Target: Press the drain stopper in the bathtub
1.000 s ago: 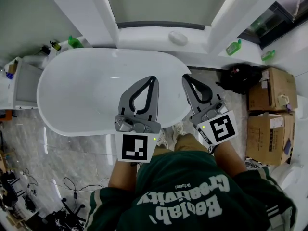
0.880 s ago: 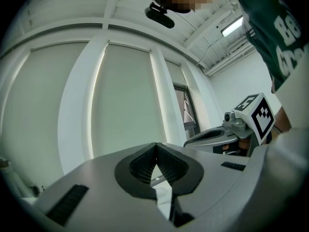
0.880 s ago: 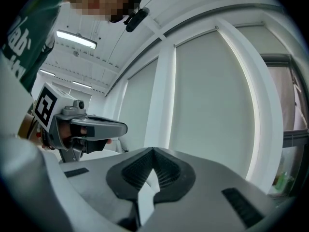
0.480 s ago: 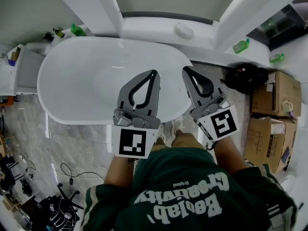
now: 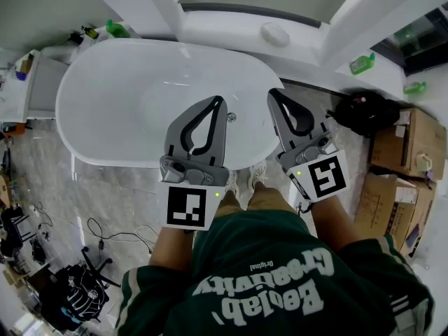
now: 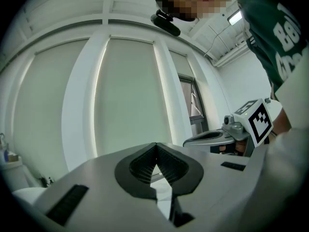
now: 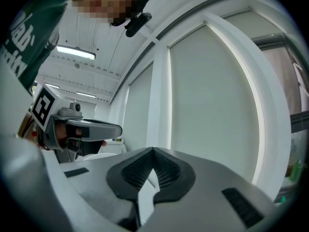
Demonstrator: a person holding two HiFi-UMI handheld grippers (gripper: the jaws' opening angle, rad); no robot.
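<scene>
Clutter first, all round the white oval bathtub: past its far left end, a green bottle on a ledge. Past its far rim, a pale rounded lump lying on the white sill (soap or sponge, impossible to tell). Off its right end, two more green bottles, a slumped black backpack and brown cardboard boxes stacked against each other. On its near side, grey-veined marble floor, glossy, with loose black cables and a black bag well apart from the tub; pale shoes just beside the near rim. In the way of the basin: both grippers, held side by side over the tub's near right rim and hiding part of its smooth, shiny inside. Left gripper of matte grey plastic, curved into a teardrop loop, clenched tip to tip on nothing, ribbed black pads meeting at the front. Right gripper of the same make, likewise squeezed together and empty, over the tub's right edge. Behind each, a marker cube in black and white. Drain stopper: a small round metal disc on the tub floor towards the right end, showing just right of the left gripper's tip and between the two grippers.
</scene>
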